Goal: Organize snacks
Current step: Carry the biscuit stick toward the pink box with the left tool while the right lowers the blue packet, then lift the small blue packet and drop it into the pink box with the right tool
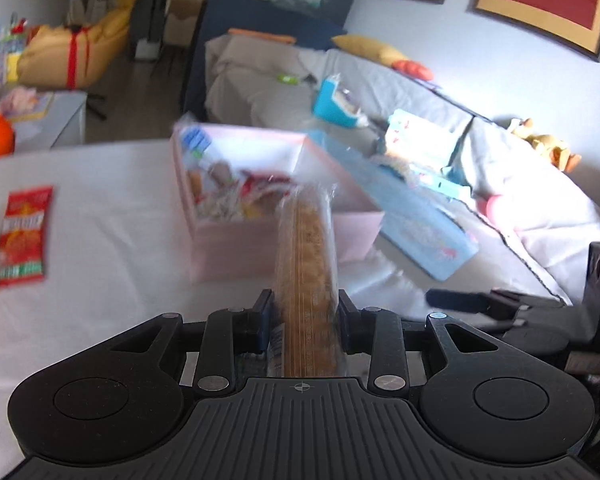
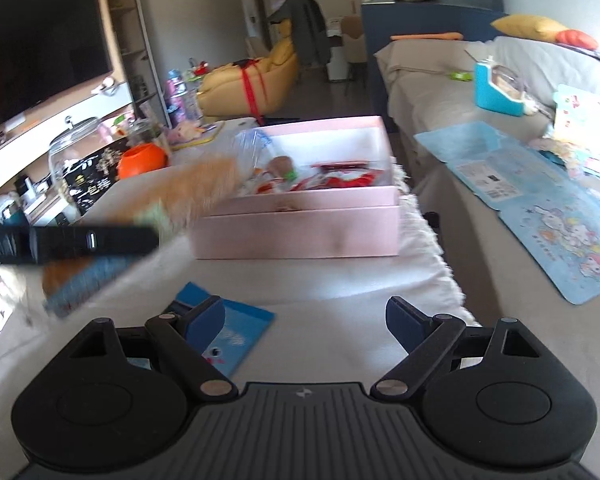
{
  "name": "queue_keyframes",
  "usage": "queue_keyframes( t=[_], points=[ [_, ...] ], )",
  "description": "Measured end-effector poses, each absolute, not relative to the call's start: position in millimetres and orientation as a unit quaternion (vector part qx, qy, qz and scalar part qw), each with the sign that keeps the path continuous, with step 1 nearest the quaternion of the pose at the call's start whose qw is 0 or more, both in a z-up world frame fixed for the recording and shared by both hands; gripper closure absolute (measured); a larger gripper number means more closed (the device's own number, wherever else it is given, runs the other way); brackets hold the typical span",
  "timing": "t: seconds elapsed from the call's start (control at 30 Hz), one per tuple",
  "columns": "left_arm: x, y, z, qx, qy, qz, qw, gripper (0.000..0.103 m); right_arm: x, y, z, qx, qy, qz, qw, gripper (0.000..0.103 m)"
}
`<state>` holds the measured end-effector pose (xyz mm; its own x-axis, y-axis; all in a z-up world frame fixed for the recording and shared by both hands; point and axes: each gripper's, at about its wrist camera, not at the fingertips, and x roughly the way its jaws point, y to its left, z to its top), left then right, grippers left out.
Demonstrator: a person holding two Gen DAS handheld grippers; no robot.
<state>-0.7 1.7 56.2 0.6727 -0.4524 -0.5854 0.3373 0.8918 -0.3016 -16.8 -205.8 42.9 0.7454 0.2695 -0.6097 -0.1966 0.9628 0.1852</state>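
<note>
My left gripper (image 1: 305,312) is shut on a long clear-wrapped pack of brown biscuits (image 1: 306,264), held upright and pointing at the pink box (image 1: 228,240), which holds several snacks. In the right wrist view the same biscuit pack (image 2: 196,196) shows blurred at the left, near the pink box (image 2: 300,232), with the left gripper's black finger (image 2: 80,242) across it. My right gripper (image 2: 305,320) is open with nothing between its fingers, above the white table; a blue snack packet (image 2: 236,336) lies under its left finger. A red snack packet (image 1: 22,236) lies at the table's left.
A light blue lid or board (image 2: 540,208) rests on the grey sofa (image 2: 440,92) to the right of the table. An orange bowl (image 2: 142,160), a glass jar (image 2: 70,148) and bottles stand on the shelf at the left. A shaggy white cloth edge (image 2: 428,240) runs beside the box.
</note>
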Motion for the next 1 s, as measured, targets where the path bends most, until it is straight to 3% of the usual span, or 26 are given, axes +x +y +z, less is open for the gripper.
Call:
queue_keyframes(
  t=[0.37,0.53,0.73,0.9,1.0],
  points=[
    [-36,74,32,-0.104,0.366,-0.102,0.919,0.067,-4,-180,19,0.112,0.407,0.194,0.885,0.015],
    [-51,91,20,-0.108,0.388,-0.086,0.911,0.067,5,-137,19,0.052,0.423,0.196,0.883,0.014],
    [-56,84,7,-0.097,0.4,-0.09,0.907,0.066,28,-98,17,0.013,0.428,0.175,0.887,0.005],
    [-56,87,5,-0.104,0.397,-0.096,0.907,0.066,44,-81,17,-0.012,0.428,0.158,0.89,0.008],
    [-57,89,5,-0.109,0.396,-0.098,0.907,0.066,52,-82,20,-0.018,0.427,0.161,0.89,0.016]
  ],
)
